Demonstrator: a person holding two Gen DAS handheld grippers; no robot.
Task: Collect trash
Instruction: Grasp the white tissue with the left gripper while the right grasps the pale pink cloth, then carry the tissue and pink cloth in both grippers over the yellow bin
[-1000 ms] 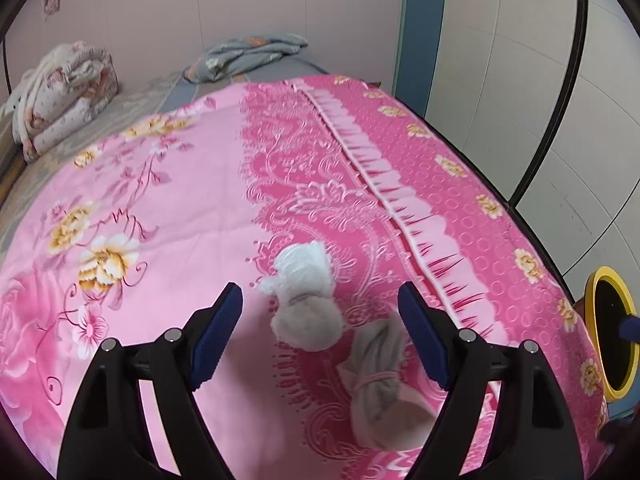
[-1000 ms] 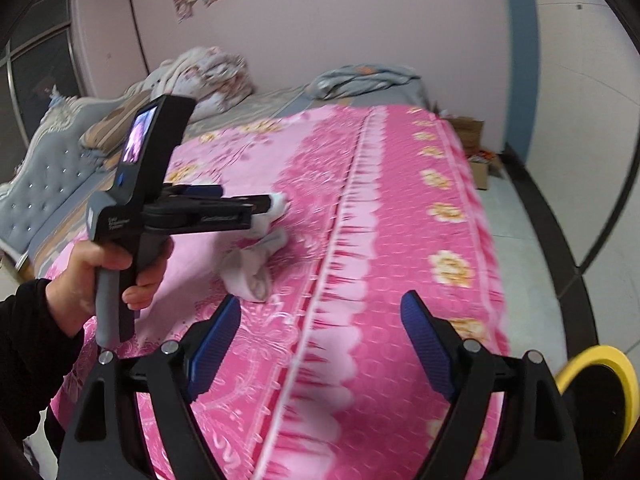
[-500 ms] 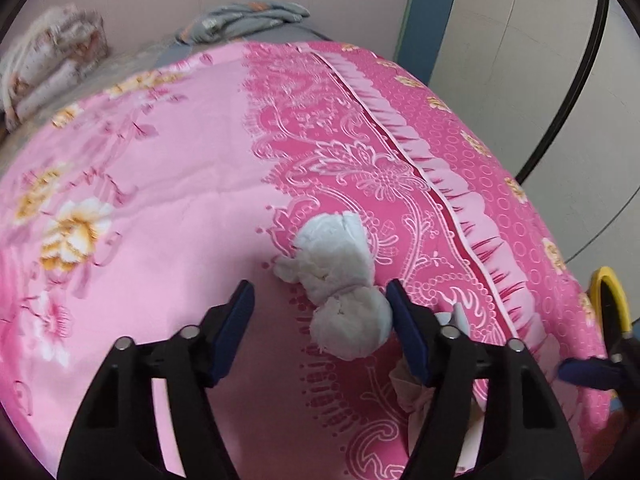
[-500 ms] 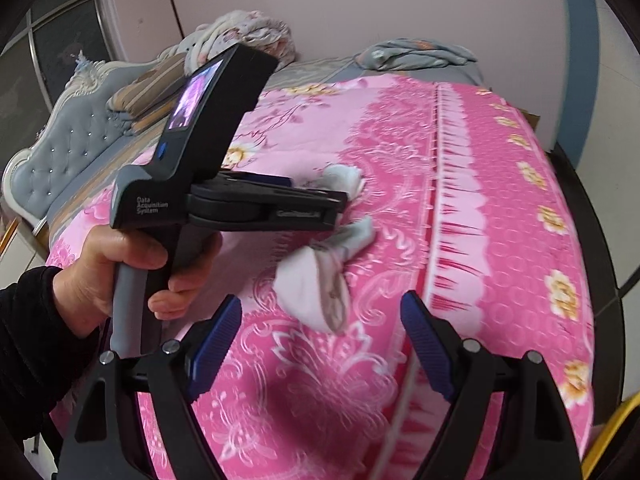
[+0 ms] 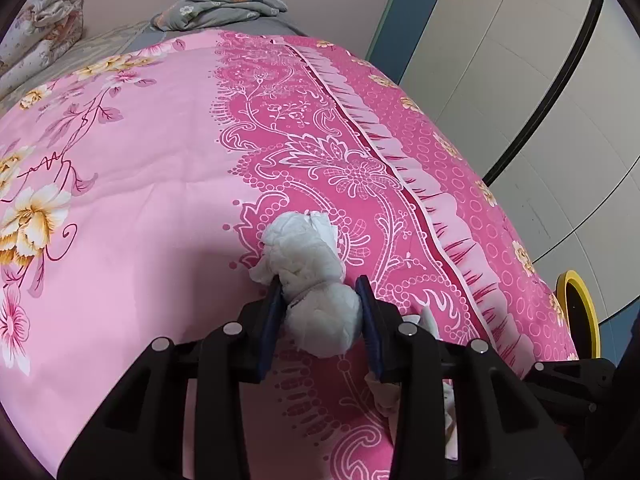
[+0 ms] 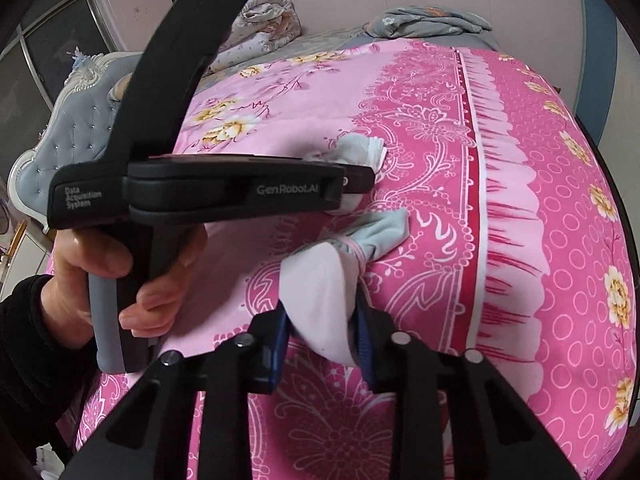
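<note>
Two white crumpled tissue wads lie on the pink flowered bedspread (image 5: pixel 132 216). My left gripper (image 5: pixel 319 294) points down at the far wad (image 5: pixel 304 256); its jaws are closing and the blue pads (image 5: pixel 273 312) press the wad's near lump from both sides. The right wrist view shows the near wad (image 6: pixel 320 292), tied with a pink band, between the blue pads (image 6: pixel 282 334) of my right gripper (image 6: pixel 322 322). Its jaws are closing and squeeze that wad. The left gripper (image 6: pixel 356 184) crosses this view, held by a hand (image 6: pixel 120 276), and hides most of the far wad (image 6: pixel 362 148).
A yellow-rimmed bin (image 5: pixel 578 312) stands on the floor past the bed's right edge. Folded quilts (image 5: pixel 48 20) and a grey pillow (image 5: pixel 224 4) lie at the far end. A grey tufted headboard (image 6: pixel 68 136) is at the left. Panelled wall (image 5: pixel 520 60) runs along the right.
Both grippers have come down onto the bed, each over its own wad. Their jaws have gone from wide apart to closed against the wads. The right gripper also moved left, up beside the left one.
</note>
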